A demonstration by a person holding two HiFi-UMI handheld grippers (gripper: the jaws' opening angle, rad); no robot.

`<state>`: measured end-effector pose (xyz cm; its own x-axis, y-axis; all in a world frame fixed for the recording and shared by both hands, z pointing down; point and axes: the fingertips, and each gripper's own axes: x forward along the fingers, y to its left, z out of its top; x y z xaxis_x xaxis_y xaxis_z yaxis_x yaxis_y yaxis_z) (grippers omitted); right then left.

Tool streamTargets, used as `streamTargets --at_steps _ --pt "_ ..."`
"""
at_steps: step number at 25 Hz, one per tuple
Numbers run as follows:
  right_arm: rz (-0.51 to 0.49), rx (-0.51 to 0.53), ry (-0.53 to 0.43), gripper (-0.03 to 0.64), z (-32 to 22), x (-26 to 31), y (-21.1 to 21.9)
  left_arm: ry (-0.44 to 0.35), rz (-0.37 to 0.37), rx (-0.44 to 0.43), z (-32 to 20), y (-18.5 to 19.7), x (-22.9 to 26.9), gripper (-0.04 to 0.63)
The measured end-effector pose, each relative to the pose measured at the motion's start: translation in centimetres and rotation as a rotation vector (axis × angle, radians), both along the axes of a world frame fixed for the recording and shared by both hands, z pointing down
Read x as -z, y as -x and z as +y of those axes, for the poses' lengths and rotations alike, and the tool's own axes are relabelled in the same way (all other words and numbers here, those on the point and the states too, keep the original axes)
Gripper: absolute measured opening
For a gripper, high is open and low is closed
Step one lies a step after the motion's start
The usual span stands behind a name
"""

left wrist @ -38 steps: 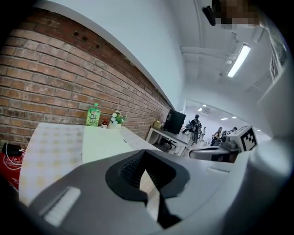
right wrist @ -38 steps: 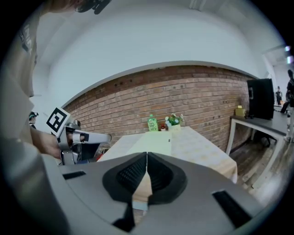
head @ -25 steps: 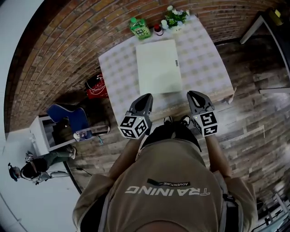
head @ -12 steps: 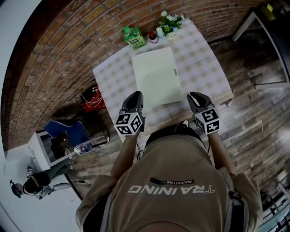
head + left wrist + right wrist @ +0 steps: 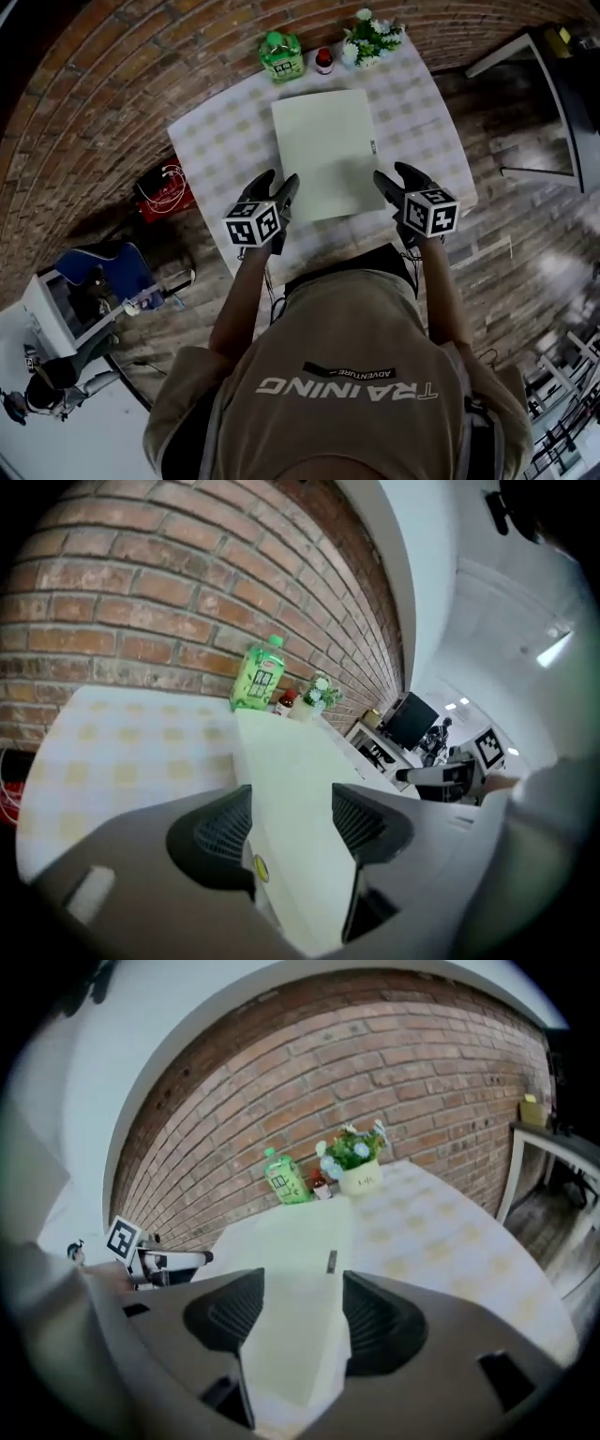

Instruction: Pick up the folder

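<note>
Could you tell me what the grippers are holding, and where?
Nothing: the left gripper and right gripper have just opened their jaws, with the folder's near corners between them, unclamped.

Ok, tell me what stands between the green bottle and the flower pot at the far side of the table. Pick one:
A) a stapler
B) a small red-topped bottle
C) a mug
B: the head view shows a small red-topped bottle standing between the green bottle and the flower pot, just beyond the folder on the table.
</note>
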<state>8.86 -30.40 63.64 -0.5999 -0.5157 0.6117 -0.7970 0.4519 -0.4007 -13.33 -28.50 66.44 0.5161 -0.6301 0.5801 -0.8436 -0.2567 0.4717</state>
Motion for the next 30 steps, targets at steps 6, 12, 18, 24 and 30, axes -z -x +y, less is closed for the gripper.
streamTargets --at_steps 6,12,18,24,30 --pt "-0.078 -0.012 0.209 0.242 -1.9 -4.4 0.0 0.176 0.109 -0.019 -0.4 0.0 -3.7 0.299" --pt "-0.123 0.063 0.359 0.248 -2.4 -8.1 1.2 0.289 0.173 -0.062 -0.3 -1.7 -5.8 0.311" --pt "-0.233 0.149 0.446 0.269 -2.1 -9.8 1.9 0.348 0.225 -0.104 -0.4 -2.4 -6.8 0.318" --pt "-0.243 0.207 0.510 0.279 -2.3 -10.2 2.2 0.370 0.332 -0.112 -0.7 -2.6 -7.1 0.328" --pt "-0.252 0.214 0.514 0.279 -2.2 -10.5 2.2 0.383 0.333 -0.125 -0.8 -2.5 -7.3 0.328"
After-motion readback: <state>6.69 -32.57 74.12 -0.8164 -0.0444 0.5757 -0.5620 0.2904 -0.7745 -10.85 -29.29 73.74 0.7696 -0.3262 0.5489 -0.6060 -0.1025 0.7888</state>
